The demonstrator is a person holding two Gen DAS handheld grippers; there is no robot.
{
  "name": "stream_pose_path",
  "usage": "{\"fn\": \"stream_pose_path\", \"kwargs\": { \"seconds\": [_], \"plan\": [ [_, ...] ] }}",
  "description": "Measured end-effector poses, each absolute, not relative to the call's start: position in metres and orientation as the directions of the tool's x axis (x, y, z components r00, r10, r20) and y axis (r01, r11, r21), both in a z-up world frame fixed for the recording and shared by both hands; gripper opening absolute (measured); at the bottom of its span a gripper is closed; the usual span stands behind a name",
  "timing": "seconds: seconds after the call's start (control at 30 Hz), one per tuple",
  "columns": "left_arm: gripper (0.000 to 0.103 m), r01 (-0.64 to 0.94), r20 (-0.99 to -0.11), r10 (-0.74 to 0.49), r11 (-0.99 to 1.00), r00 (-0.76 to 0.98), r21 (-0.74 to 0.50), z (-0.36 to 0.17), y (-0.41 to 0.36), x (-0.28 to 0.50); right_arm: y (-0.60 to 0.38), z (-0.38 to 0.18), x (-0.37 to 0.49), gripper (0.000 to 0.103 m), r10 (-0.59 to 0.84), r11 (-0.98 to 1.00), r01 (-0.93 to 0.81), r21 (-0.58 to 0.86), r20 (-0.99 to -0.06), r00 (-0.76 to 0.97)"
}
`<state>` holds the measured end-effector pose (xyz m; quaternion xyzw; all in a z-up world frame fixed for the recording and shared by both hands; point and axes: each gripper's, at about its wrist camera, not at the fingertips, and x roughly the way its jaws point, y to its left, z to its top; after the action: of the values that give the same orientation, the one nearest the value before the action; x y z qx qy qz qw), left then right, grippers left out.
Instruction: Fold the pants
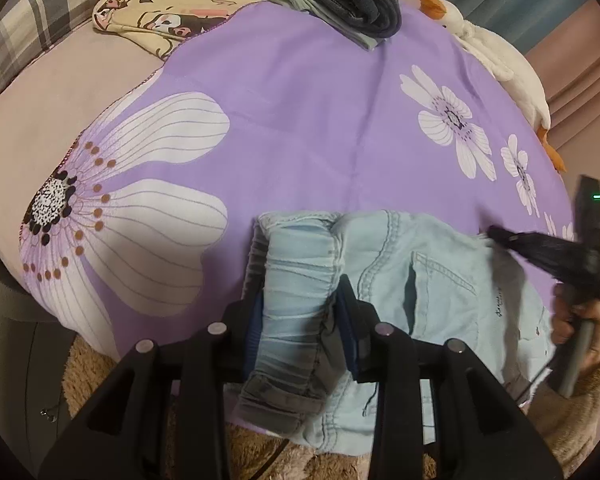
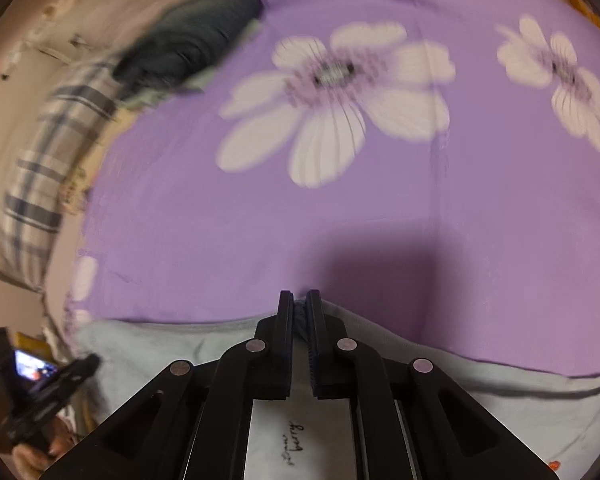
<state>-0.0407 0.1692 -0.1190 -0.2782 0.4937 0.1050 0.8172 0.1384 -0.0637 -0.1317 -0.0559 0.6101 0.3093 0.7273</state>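
Pants [image 2: 148, 356], pale denim, script label reading "berry" [image 2: 298, 438]

The left gripper [image 1: 302, 320] pointed steeply down at the pale jeans [image 1: 420, 280], its two black fingers clamped on either side of the bunched elastic waistband. The right gripper [image 2: 300, 308] also tilted steeply down, jaws drawn almost together on a pinch of cloth at the jeans' far edge. Seen from the left wrist, a hand [image 1: 576, 320] gripped its handle beside the jeans' right edge.
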Motion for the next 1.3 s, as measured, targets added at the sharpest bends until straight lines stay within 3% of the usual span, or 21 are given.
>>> {"fn": "stream_pose_path", "kwargs": {
  "seconds": [0.3,0.63,0.83,0.87,0.9,0.97,1.0,1.03,1.13,1.23,1.3],
  "plan": [
    [0.03,-0.438,-0.88,-0.076,0.845,0.469,-0.307,-0.114,0.162,-0.048,-0.062,-0.142,0.134,0.007,0.363,0.812,-0.522,0.263,-0.927,0.098],
    [0.036,-0.462,-0.883,-0.068,0.832,0.465,-0.307,-0.128,0.167,-0.04,-0.054,-0.144,0.127,0.007,0.311,0.813,-0.56,0.162,-0.933,0.181],
    [0.047,-0.48,-0.881,-0.046,0.825,0.471,-0.299,-0.095,0.164,-0.046,-0.054,-0.141,0.129,0.007,0.311,0.818,-0.562,0.125,-0.918,0.248],
    [0.053,-0.46,-0.864,-0.047,0.831,0.501,-0.312,-0.082,0.161,-0.048,-0.055,-0.139,0.13,0.007,0.309,0.82,-0.56,0.12,-0.916,0.256],
    [0.068,-0.444,-0.852,-0.052,0.836,0.521,-0.323,-0.074,0.158,-0.049,-0.059,-0.136,0.131,0.014,0.309,0.826,-0.551,0.12,-0.914,0.263],
    [0.083,-0.404,-0.823,-0.063,0.848,0.565,-0.342,-0.052,0.149,-0.049,-0.077,-0.125,0.135,0.031,0.321,0.846,-0.515,0.134,-0.901,0.293],
    [0.083,-0.371,-0.801,-0.075,0.858,0.594,-0.355,-0.039,0.142,-0.046,-0.093,-0.116,0.139,0.045,0.337,0.858,-0.49,0.153,-0.889,0.312],
    [0.083,-0.342,-0.785,-0.09,0.865,0.613,-0.366,-0.031,0.135,-0.042,-0.11,-0.108,0.141,0.053,0.349,0.868,-0.465,0.171,-0.878,0.328],
    [0.083,-0.266,-0.759,-0.145,0.881,0.635,-0.391,-0.024,0.112,-0.019,-0.177,-0.088,0.152,0.054,0.329,0.918,-0.347,0.193,-0.86,0.39],
    [0.081,-0.202,-0.765,-0.195,0.898,0.613,-0.391,-0.032,0.086,0.012,-0.254,-0.08,0.163,0.054,0.221,0.971,-0.186,0.153,-0.872,0.437],
    [0.071,-0.149,-0.775,-0.256,0.9,0.578,-0.409,-0.045,0.066,0.039,-0.305,-0.081,0.166,0.054,0.16,0.987,-0.079,0.139,-0.877,0.454]
  ]
}}
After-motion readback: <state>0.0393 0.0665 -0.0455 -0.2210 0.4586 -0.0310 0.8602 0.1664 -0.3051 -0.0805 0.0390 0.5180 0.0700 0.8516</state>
